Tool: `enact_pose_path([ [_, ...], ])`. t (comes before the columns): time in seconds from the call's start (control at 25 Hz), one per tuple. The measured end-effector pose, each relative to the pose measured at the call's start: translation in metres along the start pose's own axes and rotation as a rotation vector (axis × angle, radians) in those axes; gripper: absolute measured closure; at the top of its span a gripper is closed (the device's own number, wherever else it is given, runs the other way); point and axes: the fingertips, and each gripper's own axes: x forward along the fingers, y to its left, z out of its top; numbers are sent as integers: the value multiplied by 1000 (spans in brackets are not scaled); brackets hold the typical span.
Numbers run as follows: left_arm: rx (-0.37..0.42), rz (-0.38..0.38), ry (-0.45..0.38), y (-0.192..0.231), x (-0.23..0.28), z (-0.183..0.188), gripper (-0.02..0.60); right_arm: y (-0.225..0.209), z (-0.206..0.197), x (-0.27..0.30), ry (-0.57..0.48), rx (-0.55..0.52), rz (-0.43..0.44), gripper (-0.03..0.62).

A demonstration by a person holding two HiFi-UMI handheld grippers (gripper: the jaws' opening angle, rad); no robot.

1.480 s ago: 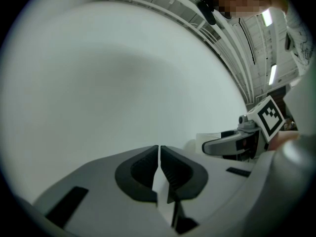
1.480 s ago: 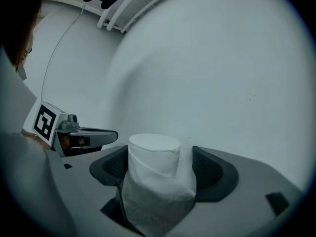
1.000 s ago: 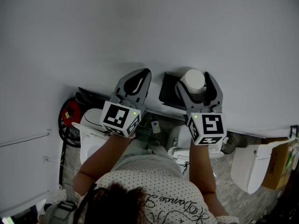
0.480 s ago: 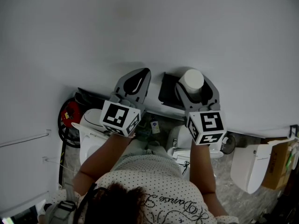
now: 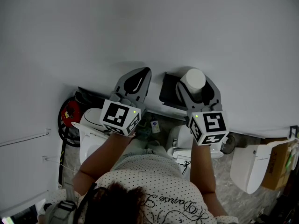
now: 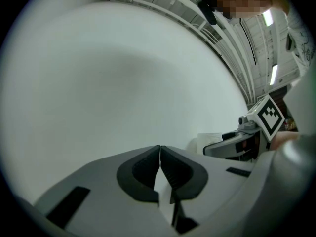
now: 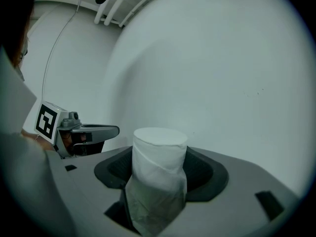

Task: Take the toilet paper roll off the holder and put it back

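No text reads surely (shirt print (image 5: pixel 158 200) too faint; left cube (image 5: pixel 120 117) and right cube (image 5: pixel 209 127) bear only square codes).

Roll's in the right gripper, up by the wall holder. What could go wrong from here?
1. The right gripper clamps the toilet paper roll by its soft sides; squeezing could crush it, or it could slip out.
2. An outer sheet looks loose and may unwind or snag on the holder.
3. In the head view the roll and gripper cover part of the holder, so lining it up may be guesswork; the left gripper is shut and empty.
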Motion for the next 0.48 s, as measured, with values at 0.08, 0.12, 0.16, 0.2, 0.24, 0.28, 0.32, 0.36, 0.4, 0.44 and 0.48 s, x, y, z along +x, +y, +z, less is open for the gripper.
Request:
enact_pose_path([
  [0.08,1,0,-1,0,0,1,577,-1,3,-1,-11,-1,-2,292],
  [0.12,2,0,-1,1,1,1,577,-2,4,-2,-19,-1,-1,292],
  [0.16,2,-1,-1,1,1,1,577,-2,7,-3,-26,0,1,293],
  [0.2,2,-1,-2,1,2,2,577,-3,9,-4,-31,2,4,293],
  [0.24,3,-2,-2,1,2,3,577,-4,11,-5,-37,2,6,293],
  [0.28,4,-3,-3,0,3,3,577,-4,14,-6,-42,2,8,293],
  [0.32,4,-4,-4,0,3,4,577,-5,16,-7,-48,2,10,293],
  [0.36,5,-5,-5,0,4,5,577,-6,19,-8,-55,2,12,293],
  [0.4,5,-7,-6,0,4,6,577,-7,23,-10,-62,2,13,293],
  [0.44,5,-9,-7,0,5,7,577,-7,26,-11,-69,-1,14,293],
  [0.48,4,-10,-7,0,5,7,577,-8,30,-13,-76,-7,13,293],
])
